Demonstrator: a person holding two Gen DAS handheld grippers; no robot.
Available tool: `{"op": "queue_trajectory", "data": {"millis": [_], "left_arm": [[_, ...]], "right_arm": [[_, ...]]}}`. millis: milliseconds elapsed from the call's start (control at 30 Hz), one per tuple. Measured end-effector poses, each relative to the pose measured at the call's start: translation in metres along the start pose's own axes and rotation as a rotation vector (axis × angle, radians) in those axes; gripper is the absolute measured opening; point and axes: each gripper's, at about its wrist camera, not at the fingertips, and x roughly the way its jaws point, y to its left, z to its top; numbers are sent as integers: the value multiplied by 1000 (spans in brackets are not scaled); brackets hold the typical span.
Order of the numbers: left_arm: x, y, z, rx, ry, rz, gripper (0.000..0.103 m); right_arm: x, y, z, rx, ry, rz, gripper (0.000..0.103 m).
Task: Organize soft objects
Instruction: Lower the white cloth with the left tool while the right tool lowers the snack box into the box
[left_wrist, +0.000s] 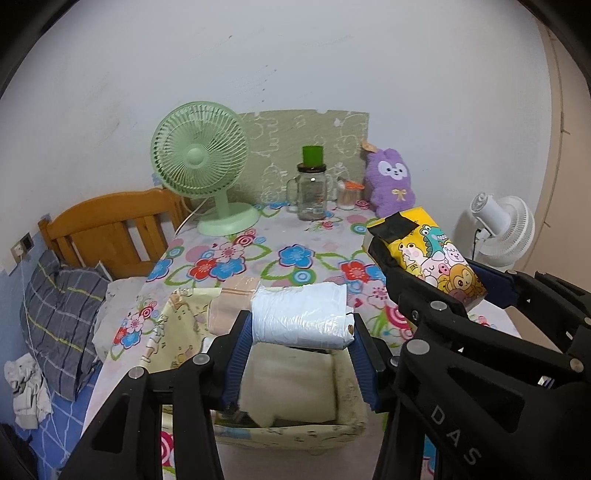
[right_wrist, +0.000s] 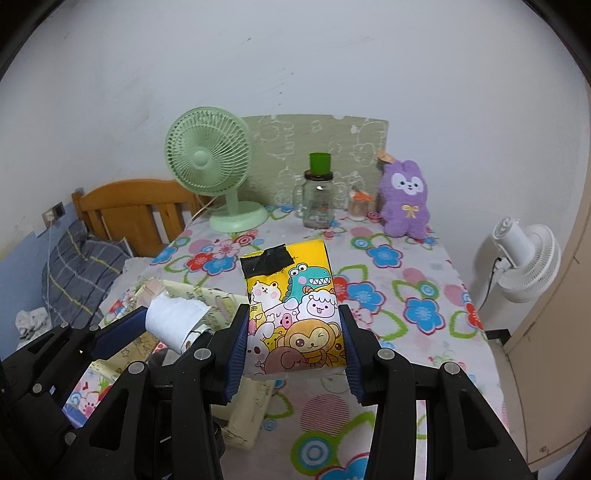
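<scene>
My left gripper (left_wrist: 301, 328) is shut on a pale blue plastic-wrapped soft pack (left_wrist: 301, 315), held crosswise above a cream fabric storage box (left_wrist: 343, 384) that has a folded cream cloth (left_wrist: 291, 384) inside. My right gripper (right_wrist: 293, 328) is shut on a yellow tissue pack (right_wrist: 291, 306) printed with cartoon animals and patched with black tape. In the left wrist view that yellow tissue pack (left_wrist: 428, 254) sits up to the right of the box. In the right wrist view the pale pack (right_wrist: 175, 323) shows at the left. A purple plush bunny (right_wrist: 404, 199) stands at the table's back.
The flowered tablecloth (right_wrist: 406, 295) covers the table. At its back stand a green desk fan (right_wrist: 212, 170), a glass jar with a green cup on it (right_wrist: 317, 199) and a small toothpick jar (right_wrist: 358, 205). A white fan (right_wrist: 528, 254) stands right; a bed with a pillow (left_wrist: 59, 314) lies left.
</scene>
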Motion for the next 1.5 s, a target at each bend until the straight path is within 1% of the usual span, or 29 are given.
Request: {"op": "queue_trajectory", "data": {"millis": [267, 500, 900, 1000, 1067, 1200, 1333, 1400, 1433, 1500], "left_arm": [[13, 21, -3, -23, 22, 18, 52], [27, 39, -11, -31, 52, 45, 52], [53, 69, -22, -59, 114, 65, 52], [59, 74, -25, -70, 138, 49, 52], [66, 77, -26, -90, 170, 25, 53], [74, 79, -28, -97, 190, 10, 54], [79, 80, -30, -96, 204, -1, 56], [77, 80, -30, -96, 197, 11, 67], [76, 80, -30, -98, 196, 24, 76], [76, 82, -30, -101, 196, 28, 78]], "right_arm": [[17, 20, 2, -23, 22, 35, 49], [39, 36, -3, -22, 59, 96, 49], [68, 62, -8, -55, 106, 136, 49], [75, 68, -9, -65, 122, 143, 49], [79, 69, -10, -58, 130, 147, 49], [88, 70, -11, -52, 151, 150, 49], [96, 71, -13, -53, 170, 156, 49], [99, 71, -13, -51, 178, 166, 49], [101, 72, -13, -50, 182, 169, 49], [102, 75, -13, -64, 180, 175, 49]]}}
